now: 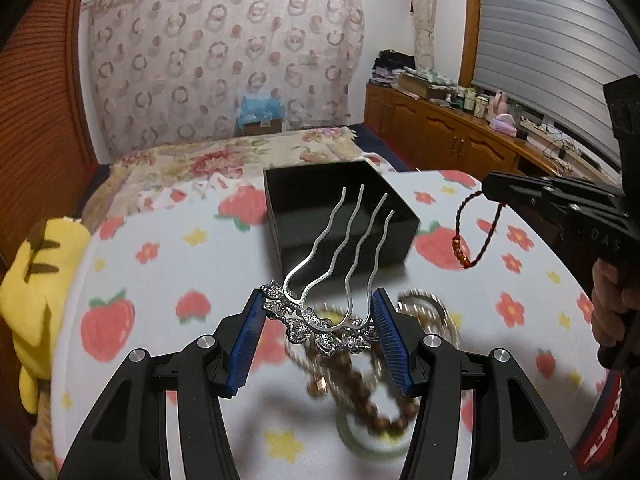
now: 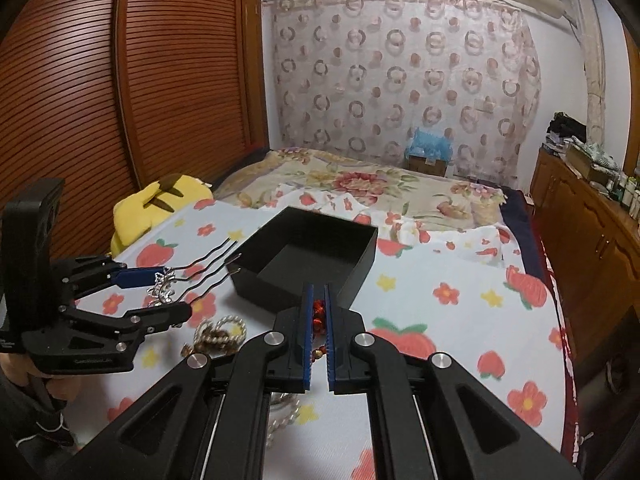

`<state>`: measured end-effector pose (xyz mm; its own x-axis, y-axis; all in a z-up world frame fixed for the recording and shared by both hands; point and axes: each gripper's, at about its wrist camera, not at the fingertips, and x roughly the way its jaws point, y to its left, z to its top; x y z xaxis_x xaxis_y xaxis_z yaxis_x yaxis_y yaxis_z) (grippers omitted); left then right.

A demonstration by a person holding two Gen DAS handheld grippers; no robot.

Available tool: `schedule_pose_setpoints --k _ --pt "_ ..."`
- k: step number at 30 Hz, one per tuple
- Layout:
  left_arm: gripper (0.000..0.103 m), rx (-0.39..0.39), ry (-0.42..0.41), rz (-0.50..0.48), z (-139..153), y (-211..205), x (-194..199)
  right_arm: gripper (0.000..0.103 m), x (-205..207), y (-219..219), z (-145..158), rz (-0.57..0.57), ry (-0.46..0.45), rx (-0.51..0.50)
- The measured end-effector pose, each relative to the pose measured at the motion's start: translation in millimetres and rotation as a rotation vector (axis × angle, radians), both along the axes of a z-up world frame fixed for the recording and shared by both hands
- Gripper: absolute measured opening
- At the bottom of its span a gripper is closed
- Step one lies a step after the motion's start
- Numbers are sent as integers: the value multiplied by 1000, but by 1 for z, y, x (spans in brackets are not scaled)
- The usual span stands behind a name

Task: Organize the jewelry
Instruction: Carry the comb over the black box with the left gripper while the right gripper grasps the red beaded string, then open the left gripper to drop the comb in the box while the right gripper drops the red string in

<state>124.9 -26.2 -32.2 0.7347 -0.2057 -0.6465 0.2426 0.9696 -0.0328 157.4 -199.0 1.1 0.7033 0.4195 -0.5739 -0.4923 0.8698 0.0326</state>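
Two grippers lifted over strawberry sheet (image 2: 460,320), both loaded for drop-off. Black box (image 2: 308,256) sits open at the far middle, likely the target. Left gripper (image 1: 318,320) clamps silver hair comb (image 1: 320,280) by its ornate base, prongs toward box. Right gripper (image 2: 318,312) pinched tight on red cord bracelet (image 1: 476,232), which dangles. Remaining beads (image 2: 218,334) near left, untouched.

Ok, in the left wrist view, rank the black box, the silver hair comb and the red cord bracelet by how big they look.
1. black box
2. silver hair comb, close to the camera, so it looks nearly as big as the box; its true size is unsure
3. red cord bracelet
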Motion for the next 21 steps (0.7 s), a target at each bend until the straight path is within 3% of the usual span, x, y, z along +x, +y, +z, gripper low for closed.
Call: schedule_pose_setpoints --k 11,21 --pt "52 37 4 36 7 -6 55 6 44 0 11 -26 1 41" --pt "55 54 20 38 2 -18 88 6 60 2 15 -23 -10 50"
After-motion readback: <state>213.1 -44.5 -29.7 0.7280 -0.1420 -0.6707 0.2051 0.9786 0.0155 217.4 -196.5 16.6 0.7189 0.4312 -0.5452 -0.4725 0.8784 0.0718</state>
